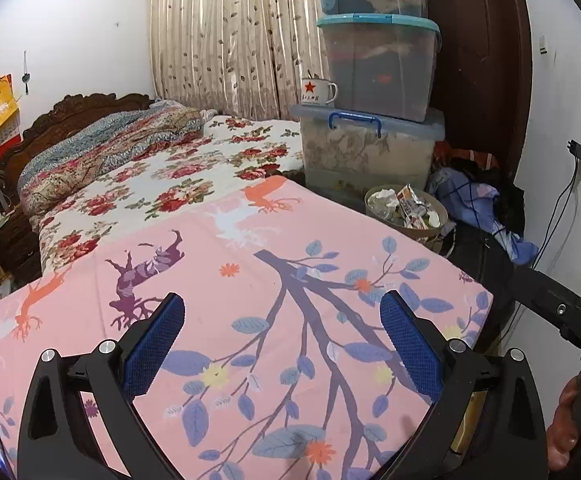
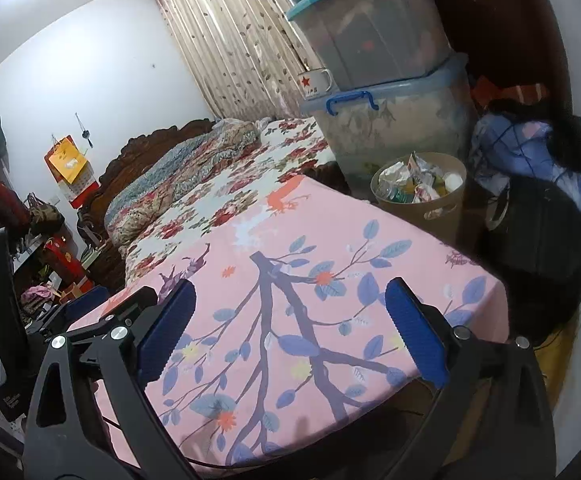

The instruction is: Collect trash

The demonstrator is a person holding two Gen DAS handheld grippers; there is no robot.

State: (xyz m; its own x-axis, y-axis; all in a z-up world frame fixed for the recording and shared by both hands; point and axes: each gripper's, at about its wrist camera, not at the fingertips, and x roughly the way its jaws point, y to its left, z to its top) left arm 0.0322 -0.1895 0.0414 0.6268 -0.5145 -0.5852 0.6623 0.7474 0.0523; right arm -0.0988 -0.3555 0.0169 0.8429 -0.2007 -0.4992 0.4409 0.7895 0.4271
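A beige trash bin [image 1: 430,232] full of crumpled paper, wrappers and a bottle stands on the floor beyond the far right corner of the pink table; it also shows in the right wrist view [image 2: 446,204]. My left gripper [image 1: 282,336] is open and empty, hovering over the pink cloth [image 1: 250,280]. My right gripper [image 2: 290,324] is open and empty over the same cloth [image 2: 290,240]. No loose trash shows on the cloth.
A bed with floral bedding [image 1: 162,176] lies behind the table. Stacked plastic storage boxes [image 1: 374,144] with a star mug [image 1: 316,90] stand beside the bin. Clothes [image 1: 474,200] are piled at the right. A wall socket and cable [image 1: 578,160] are on the right wall.
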